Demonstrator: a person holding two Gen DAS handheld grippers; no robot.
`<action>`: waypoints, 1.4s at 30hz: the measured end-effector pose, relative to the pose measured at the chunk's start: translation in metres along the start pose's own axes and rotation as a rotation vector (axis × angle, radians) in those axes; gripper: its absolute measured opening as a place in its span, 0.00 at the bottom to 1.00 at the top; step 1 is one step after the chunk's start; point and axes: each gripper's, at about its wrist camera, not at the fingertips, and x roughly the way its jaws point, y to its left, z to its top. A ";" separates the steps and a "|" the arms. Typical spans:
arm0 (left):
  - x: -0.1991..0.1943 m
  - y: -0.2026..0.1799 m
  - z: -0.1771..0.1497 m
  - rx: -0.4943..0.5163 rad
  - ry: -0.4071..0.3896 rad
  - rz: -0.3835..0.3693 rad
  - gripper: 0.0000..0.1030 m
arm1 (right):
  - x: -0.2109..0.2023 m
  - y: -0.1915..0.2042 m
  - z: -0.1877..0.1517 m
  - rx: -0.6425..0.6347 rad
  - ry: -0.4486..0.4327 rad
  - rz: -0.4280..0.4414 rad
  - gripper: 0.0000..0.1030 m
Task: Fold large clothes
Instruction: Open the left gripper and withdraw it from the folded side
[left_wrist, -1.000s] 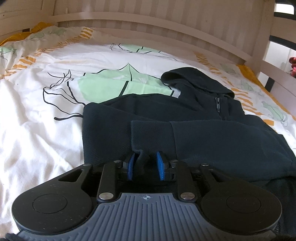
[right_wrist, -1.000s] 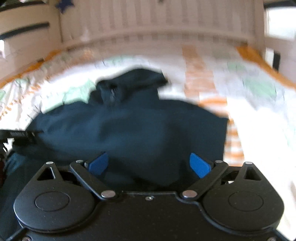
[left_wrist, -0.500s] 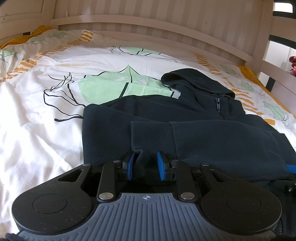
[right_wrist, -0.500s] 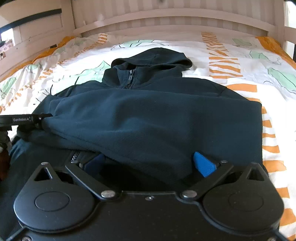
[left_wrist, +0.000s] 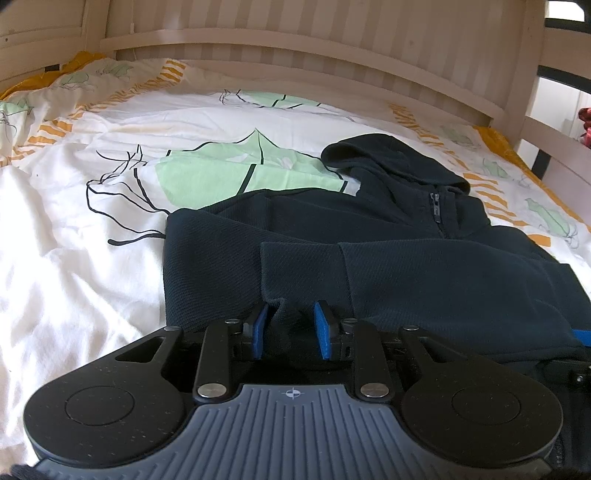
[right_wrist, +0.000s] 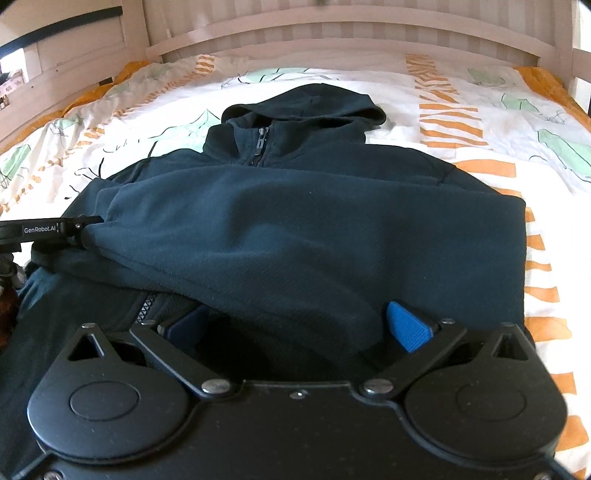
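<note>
A dark navy hooded fleece jacket (right_wrist: 303, 229) lies on a bed's leaf-printed duvet (left_wrist: 92, 258), hood toward the slatted wooden headboard (left_wrist: 332, 48), one sleeve folded across its chest. The left gripper (left_wrist: 290, 325) has its blue pads nearly together, pinching a bunch of fabric at the sleeve cuff (left_wrist: 299, 273). The right gripper (right_wrist: 299, 325), whose jaws have just been opening, stands spread wide over the jacket's near edge, with cloth lying between its pads but nothing clamped.
</note>
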 end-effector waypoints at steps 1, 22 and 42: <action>0.000 0.001 0.002 -0.008 0.007 -0.004 0.27 | 0.000 -0.001 0.000 0.004 -0.002 0.004 1.00; -0.079 -0.024 -0.013 0.018 0.114 -0.053 0.87 | -0.029 -0.019 0.011 0.180 -0.045 0.114 1.00; -0.082 -0.049 -0.071 0.123 0.181 -0.013 1.00 | -0.044 0.017 -0.032 -0.039 0.101 -0.076 1.00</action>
